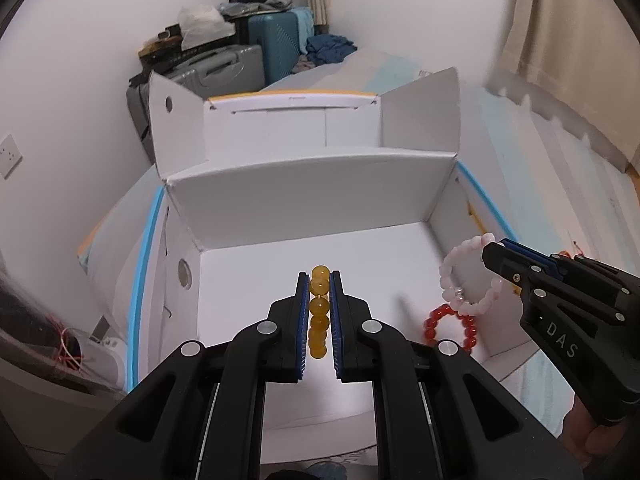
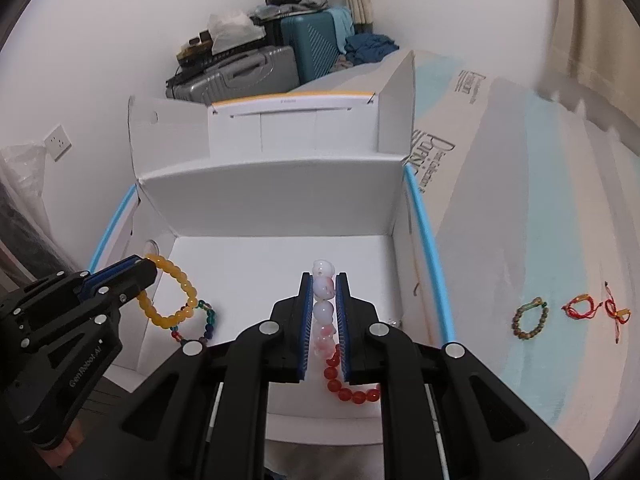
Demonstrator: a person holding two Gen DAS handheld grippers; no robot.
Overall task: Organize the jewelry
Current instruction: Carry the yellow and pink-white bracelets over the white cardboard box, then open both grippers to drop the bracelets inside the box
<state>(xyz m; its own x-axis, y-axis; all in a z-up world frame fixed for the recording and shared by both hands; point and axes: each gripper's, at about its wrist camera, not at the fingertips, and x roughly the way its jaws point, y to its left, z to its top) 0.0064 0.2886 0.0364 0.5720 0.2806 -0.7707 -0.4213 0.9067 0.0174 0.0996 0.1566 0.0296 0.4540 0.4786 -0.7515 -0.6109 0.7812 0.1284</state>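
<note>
My left gripper [image 1: 319, 280] is shut on a yellow bead bracelet [image 1: 319, 312] and holds it over the open white box [image 1: 304, 208]. It shows in the right wrist view too [image 2: 172, 296]. My right gripper [image 2: 323, 280] is shut on a pink bead bracelet [image 2: 323, 304], also over the box; it shows in the left wrist view [image 1: 472, 276]. A red bead bracelet [image 2: 352, 390] lies on the box floor under the right gripper. A multicoloured bead bracelet [image 2: 200, 326] lies on the box floor at the left.
On the bed right of the box lie a green-brown bead bracelet [image 2: 530, 318] and two red string bracelets [image 2: 580, 305] [image 2: 616, 314]. The box's flaps stand up behind. Suitcases [image 2: 248, 72] are stacked by the far wall.
</note>
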